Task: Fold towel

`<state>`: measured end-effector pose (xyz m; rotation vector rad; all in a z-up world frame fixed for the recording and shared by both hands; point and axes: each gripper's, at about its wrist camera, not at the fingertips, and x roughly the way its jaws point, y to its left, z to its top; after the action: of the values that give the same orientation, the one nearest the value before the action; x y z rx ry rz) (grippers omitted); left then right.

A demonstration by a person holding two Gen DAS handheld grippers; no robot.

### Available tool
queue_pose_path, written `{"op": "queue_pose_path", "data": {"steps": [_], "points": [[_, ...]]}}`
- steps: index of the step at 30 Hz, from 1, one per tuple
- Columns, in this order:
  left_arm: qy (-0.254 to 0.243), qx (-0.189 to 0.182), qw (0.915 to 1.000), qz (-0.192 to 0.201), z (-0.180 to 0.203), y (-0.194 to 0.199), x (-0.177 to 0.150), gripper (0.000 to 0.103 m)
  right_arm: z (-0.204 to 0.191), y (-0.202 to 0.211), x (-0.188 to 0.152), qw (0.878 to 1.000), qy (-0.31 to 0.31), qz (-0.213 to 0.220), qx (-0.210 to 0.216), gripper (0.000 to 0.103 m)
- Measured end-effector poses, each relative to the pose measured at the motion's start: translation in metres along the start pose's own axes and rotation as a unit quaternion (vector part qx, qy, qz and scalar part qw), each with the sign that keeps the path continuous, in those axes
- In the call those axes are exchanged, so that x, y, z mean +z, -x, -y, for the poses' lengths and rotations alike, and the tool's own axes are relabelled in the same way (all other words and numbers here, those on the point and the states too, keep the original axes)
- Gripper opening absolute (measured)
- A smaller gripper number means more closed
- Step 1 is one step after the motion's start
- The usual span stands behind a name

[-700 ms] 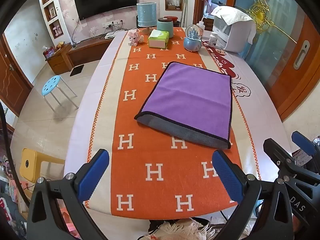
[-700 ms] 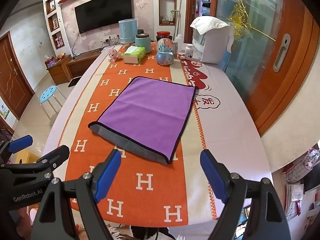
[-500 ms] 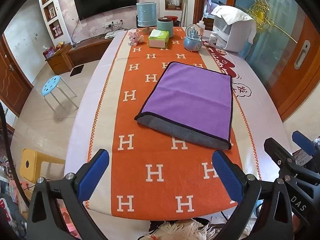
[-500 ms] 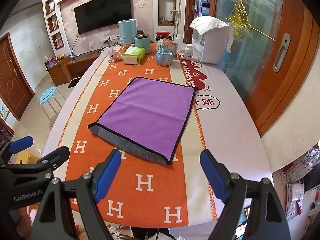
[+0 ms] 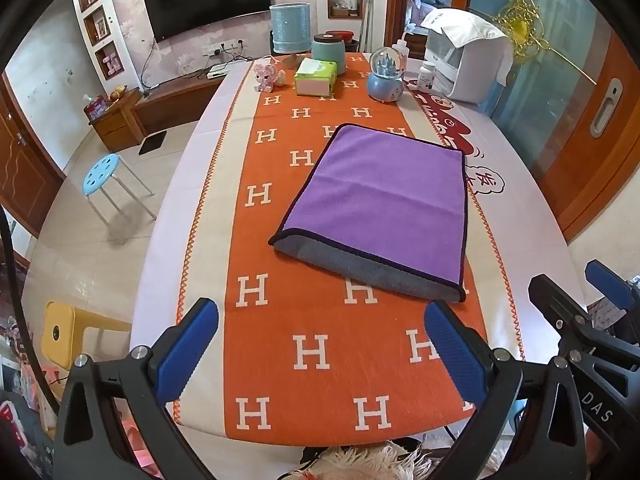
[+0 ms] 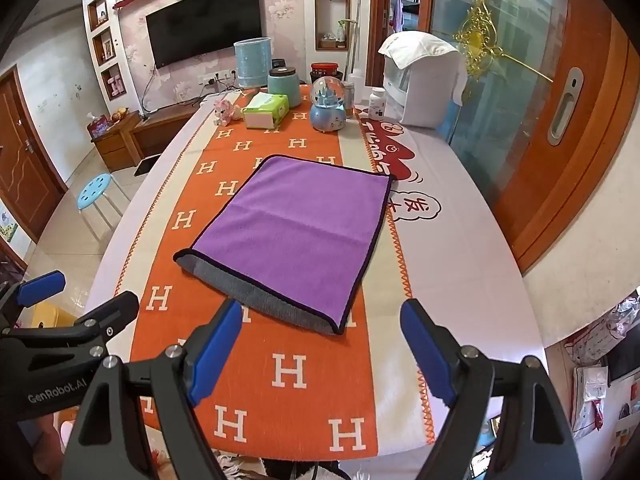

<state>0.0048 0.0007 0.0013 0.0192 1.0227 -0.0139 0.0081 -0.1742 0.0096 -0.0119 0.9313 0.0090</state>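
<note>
Living-room furniture fills the far background, a dark television (image 6: 204, 24) on a floral wall and a blue stool (image 5: 100, 170) on the tiled floor to the left, while a long table (image 5: 532, 216) runs from near to far under an orange cloth (image 5: 316, 336) woven with white H letters. At the far end stand a tissue box (image 5: 316, 77), a snow globe (image 5: 386, 76) and a pale blue lamp (image 5: 291, 28). On the cloth near the middle of the table lies the towel (image 5: 384, 196), soft and fleecy, purple on top with a dark bound edge. It appears already folded once: the purple layer lies over a grey underside that shows as a strip along the near edge, so the layers do not quite meet there. A faint crease crosses the purple face. Judging by this, one fold is done and at least one more, plus squaring the edges, may remain. The left gripper (image 5: 320, 348) hovers over the near end of the table, its blue-padded fingers spread wide and gripping nothing. The right gripper (image 6: 320, 344) does the same just to the right, spread wide and empty, close above the towel's near right corner but not touching it.
</note>
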Motion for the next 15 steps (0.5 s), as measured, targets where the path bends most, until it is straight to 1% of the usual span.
{"op": "queue_pose_path", "data": {"steps": [3,15], "points": [[0.000,0.000,1.0000,0.000,-0.0019,-0.0058,0.0030,0.102,-0.0005,-0.0006,0.0005,1.000,0.001,0.000,0.000,0.082],[-0.001,0.002,1.0000,-0.002,0.0002,-0.0065,0.0045,0.102,-0.0017,-0.0024,0.0040,1.000,0.001,-0.001,0.000,0.082]]}}
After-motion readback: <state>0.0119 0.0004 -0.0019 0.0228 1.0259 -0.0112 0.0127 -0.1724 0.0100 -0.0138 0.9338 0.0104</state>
